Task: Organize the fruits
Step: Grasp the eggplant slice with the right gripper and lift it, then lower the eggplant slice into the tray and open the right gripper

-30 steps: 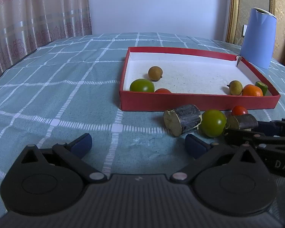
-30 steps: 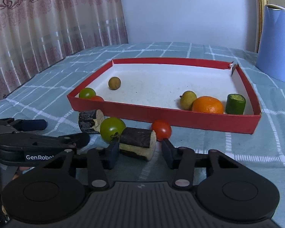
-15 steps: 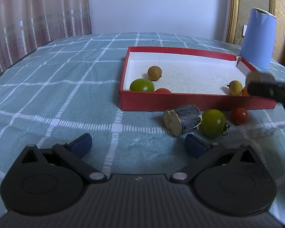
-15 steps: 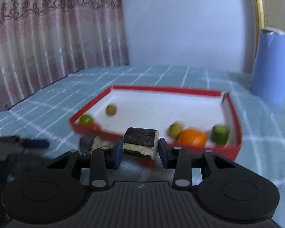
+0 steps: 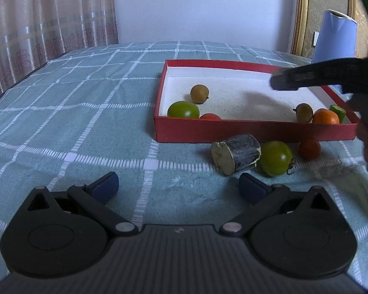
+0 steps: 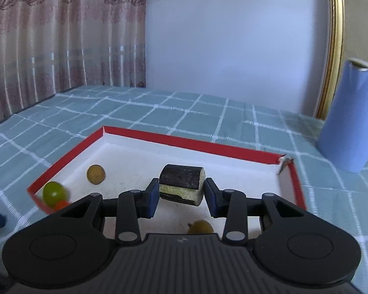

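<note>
— That dark sugarcane piece [image 6: 181,185], where is it now?

— Pinched in the right gripper [image 6: 181,194], up over the red box [image 6: 191,143]. A second ago it lay on the cloth by the green tomato [image 5: 275,158].

— So it only needs dropping in?

— I'd say so. The left gripper [image 5: 177,187] hangs low, fingers spread, with a second sugarcane chunk [image 5: 235,153] and a red tomato [image 5: 309,149] waiting outside.
</note>
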A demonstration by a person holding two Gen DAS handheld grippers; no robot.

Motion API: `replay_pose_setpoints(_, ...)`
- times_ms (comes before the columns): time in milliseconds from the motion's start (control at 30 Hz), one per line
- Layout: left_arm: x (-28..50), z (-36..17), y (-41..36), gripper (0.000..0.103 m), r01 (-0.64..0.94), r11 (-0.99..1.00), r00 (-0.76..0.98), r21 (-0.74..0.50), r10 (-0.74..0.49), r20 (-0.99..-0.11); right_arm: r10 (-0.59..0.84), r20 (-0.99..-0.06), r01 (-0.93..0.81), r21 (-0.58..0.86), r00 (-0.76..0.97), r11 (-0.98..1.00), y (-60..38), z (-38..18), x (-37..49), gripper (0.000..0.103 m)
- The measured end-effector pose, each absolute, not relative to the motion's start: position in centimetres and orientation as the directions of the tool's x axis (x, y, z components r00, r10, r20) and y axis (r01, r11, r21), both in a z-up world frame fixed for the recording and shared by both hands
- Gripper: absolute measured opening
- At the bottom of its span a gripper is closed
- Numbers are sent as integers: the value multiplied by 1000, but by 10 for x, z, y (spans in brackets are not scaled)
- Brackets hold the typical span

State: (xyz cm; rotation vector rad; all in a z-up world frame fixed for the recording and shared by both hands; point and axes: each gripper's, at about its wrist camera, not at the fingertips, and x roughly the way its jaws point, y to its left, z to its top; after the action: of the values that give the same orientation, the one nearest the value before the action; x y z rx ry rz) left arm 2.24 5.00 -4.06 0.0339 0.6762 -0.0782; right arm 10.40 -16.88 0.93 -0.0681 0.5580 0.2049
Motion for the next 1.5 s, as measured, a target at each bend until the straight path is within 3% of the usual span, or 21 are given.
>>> replay_pose_setpoints(267, 22, -41, 50, 103, 84, 996, 777, 5, -62, -627, 150, -601, -191, -5, 785, 982, -156, -13, 135, 38)
replay_pose_setpoints(567, 23, -41, 50, 103, 84, 996, 777, 5, -62, -627, 156, -605, -205, -13, 781, 979, -154, -19, 138, 39)
replay_pose_setpoints(667, 23, -41, 50, 103, 83, 997, 777, 4, -62, -627, 164, -605, -214, -11, 779, 977, -154, -15, 134, 45)
replay_pose_setpoints(800, 23, -41, 49, 103, 84, 996, 777, 4, -62, -627, 152, -565, -203, -29, 811, 979, -159, -1, 115, 63)
replay_pose_setpoints(1167, 23, -41, 49, 103, 83, 997, 776, 4, -63, -627, 109, -486, -138, -23, 867, 990, -233, 20, 2, 63)
replay_pose_setpoints(1333, 23, -42, 49, 103, 81, 997, 776, 5, -60, -628, -21, -525, 1, -38, 851, 999, -274, 0, -5, 63)
replay_pose_setpoints(1500, 20, -41, 43, 103, 62, 998, 780, 25, -33, -625, -23, -570, 83, 80, 822, 993, -303, -24, 14, 63)
